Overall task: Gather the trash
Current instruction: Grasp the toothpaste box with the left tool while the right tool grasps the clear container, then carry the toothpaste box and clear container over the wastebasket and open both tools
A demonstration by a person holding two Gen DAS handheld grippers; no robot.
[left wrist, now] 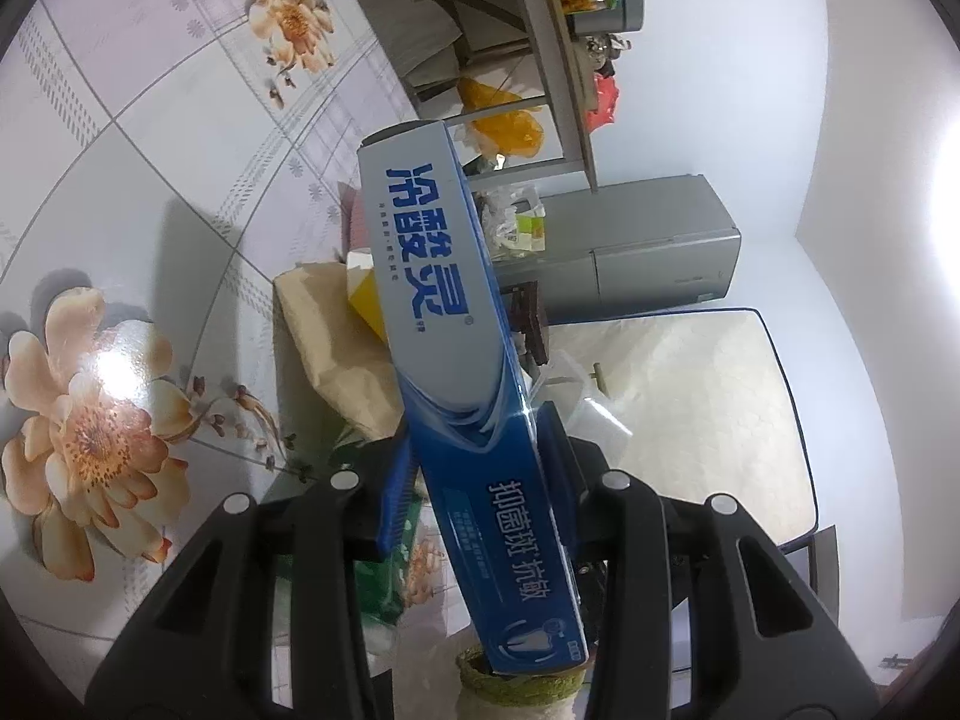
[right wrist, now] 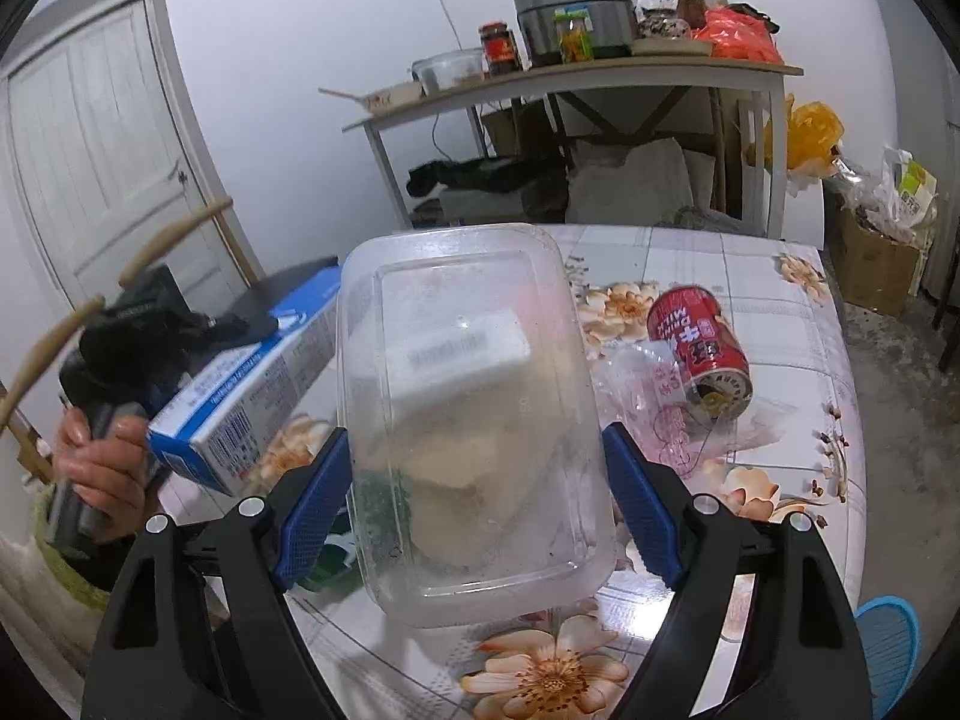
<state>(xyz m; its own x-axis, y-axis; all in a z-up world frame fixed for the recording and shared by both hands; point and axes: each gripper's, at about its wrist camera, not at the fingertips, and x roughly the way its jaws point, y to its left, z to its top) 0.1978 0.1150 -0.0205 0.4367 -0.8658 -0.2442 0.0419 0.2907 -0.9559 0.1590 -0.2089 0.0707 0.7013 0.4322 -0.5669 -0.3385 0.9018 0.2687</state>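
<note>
We see the left gripper (left wrist: 480,468) with its jaws clamped on a long toothpaste box (left wrist: 447,324), blue and silver-grey with large blue Chinese lettering on the pale upper face and white lettering on the dark blue lower part; it is held up off the worktop (left wrist: 150,138), slanting away from the camera. In the right wrist view the same box (right wrist: 252,384) shows its white side panel with a barcode and fine print, held beyond the left edge of the floral-patterned worktop (right wrist: 774,312). The right gripper (right wrist: 474,498) has its jaws pressed against both long sides of a clear plastic container (right wrist: 474,420), rectangular with rounded corners, scuffed and cloudy; we see the trash pile through it. A red drink can (right wrist: 699,348) lies on its side near the worktop's right edge, touching a crumpled clear plastic wrapper (right wrist: 654,402). Beneath the box sit a crumpled brown paper bag (left wrist: 336,336) and a yellow carton (left wrist: 366,294).
</note>
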